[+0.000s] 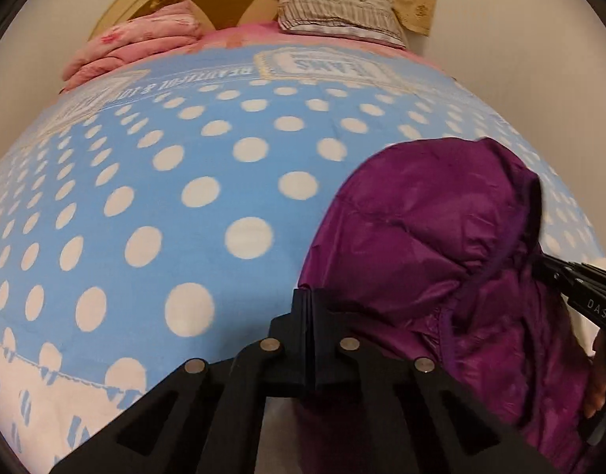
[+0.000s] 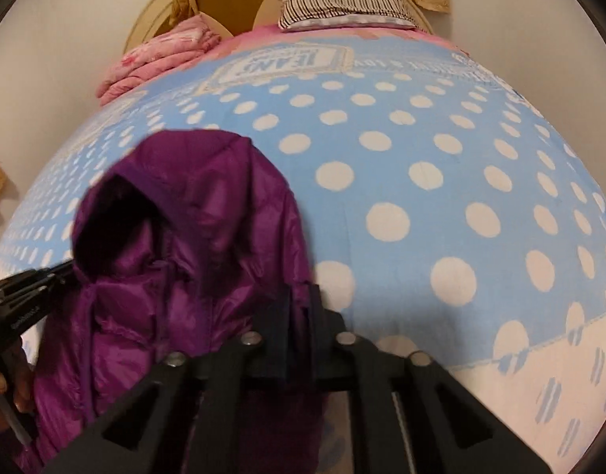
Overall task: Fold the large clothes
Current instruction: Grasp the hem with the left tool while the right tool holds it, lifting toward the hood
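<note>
Purple puffer jacket (image 1: 441, 245) pinched by both tools over a polka-dot bed.

Left tool (image 1: 309, 316), low centre of its frame, has its fingers pressed together on the jacket's edge; right tool (image 2: 299, 308) is likewise clamped on purple fabric, so the jacket hangs bunched between them, hood uppermost. Beyond lies the blue dotted blanket (image 1: 164, 197); a pink quilt (image 1: 137, 47) sits upper left, a striped pillow (image 1: 338, 10) top centre.

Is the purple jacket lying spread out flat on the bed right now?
No, the purple jacket hangs bunched with its hood up, pinched by the left gripper and right gripper above the polka-dot blanket.
</note>
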A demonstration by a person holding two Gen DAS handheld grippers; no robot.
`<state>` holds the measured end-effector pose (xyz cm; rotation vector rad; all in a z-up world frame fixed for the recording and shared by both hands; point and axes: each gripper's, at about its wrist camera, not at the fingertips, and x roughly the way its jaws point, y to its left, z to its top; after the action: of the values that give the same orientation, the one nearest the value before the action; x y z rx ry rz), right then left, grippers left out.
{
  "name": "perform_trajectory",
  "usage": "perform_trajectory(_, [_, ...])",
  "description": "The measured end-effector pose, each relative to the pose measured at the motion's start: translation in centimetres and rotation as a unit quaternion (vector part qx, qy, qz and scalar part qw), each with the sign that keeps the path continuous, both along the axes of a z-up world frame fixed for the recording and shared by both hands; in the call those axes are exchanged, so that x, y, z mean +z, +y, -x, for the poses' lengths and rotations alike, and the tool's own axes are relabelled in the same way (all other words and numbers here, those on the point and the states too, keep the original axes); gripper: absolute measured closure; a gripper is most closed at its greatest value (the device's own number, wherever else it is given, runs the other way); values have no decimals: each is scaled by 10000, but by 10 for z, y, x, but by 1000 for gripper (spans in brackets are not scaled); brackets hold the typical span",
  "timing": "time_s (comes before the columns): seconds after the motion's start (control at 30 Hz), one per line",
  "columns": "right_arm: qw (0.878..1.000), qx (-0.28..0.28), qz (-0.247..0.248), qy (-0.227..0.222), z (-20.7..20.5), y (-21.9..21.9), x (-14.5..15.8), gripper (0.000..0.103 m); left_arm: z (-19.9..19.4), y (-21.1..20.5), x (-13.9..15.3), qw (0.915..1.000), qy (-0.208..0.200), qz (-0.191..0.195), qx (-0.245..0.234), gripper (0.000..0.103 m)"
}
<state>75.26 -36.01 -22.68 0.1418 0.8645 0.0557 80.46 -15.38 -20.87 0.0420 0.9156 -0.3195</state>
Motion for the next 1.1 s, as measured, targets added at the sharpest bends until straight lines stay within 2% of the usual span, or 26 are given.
perform_trajectory(0.1, [9995, 83, 57, -298, 24, 0, 19, 97, 17, 4, 22, 9994, -309, 106, -115, 103])
perform_trajectory(0.27, [9971, 62, -4, -757, 65, -5, 42, 98, 51, 23, 55, 9966, -587, 545, -207, 103])
perform_trajectory(0.3, [9974, 70, -3, -712, 66, -5, 42, 98, 54, 22, 56, 9965, -639, 468, -267, 103])
perform_trajectory(0.33, [9984, 66, -38, -553, 66, -5, 41, 97, 58, 18, 57, 9972, -649, 230, -277, 103])
perform_trajectory(0.4, [9990, -88, -233, -379, 67, -6, 43, 93, 53, 13, 56, 9981, -549, 163, -244, 103])
perform_trajectory(0.43, [9988, -183, -230, -379, 66, -5, 45, 75, 51, 12, 54, 9983, -533, 113, -198, 103])
perform_trajectory(0.47, [9988, -227, -199, -389, 61, -5, 46, 36, 45, 11, 51, 9989, -473, -24, -8, 102])
perform_trajectory(0.5, [9984, -262, -95, -484, 63, -1, 48, 26, 40, 11, 45, 9991, -392, -4, 139, 102])
perform_trajectory(0.53, [9984, -153, -6, -539, 62, 3, 49, 26, 32, 12, 38, 9992, -277, 31, 282, 102])
perform_trajectory(0.63, [9984, 16, 260, -497, 43, 5, 41, 31, 12, 13, 16, 9983, 18, -130, 570, 101])
perform_trajectory(0.67, [9987, 15, 239, -440, 32, 1, 36, 35, 1, 11, 7, 9975, 199, -184, 651, 101])
perform_trajectory(0.77, [9992, -67, -17, -402, 14, -6, 27, 37, -17, 7, -7, 9971, 401, -143, 625, 100])
perform_trajectory(0.87, [9997, -17, -76, -243, -6, -5, 10, 41, -23, 5, -12, 9983, 226, -121, 529, 95])
perform_trajectory(0.9, [9999, 96, -71, 14, -16, -2, -5, 44, -23, 4, -14, 9986, 169, -127, 475, 94])
perform_trajectory(0.97, [9989, 244, 347, 180, -19, 9, -18, 78, -21, 5, -13, 9991, 110, -73, 406, 92])
perform_trajectory(1.03, [9987, 341, 373, 43, -14, 13, -13, 97, -19, 6, -10, 9996, 31, 9, 290, 93])
perform_trajectory(1.07, [9987, 317, 401, -27, -11, 13, -9, 98, -15, 5, -4, 9997, -156, -9, 173, 103])
perform_trajectory(1.1, [9980, 323, 492, -213, -4, 14, 0, 98, -8, 3, 2, 9995, -313, -44, 94, 103])
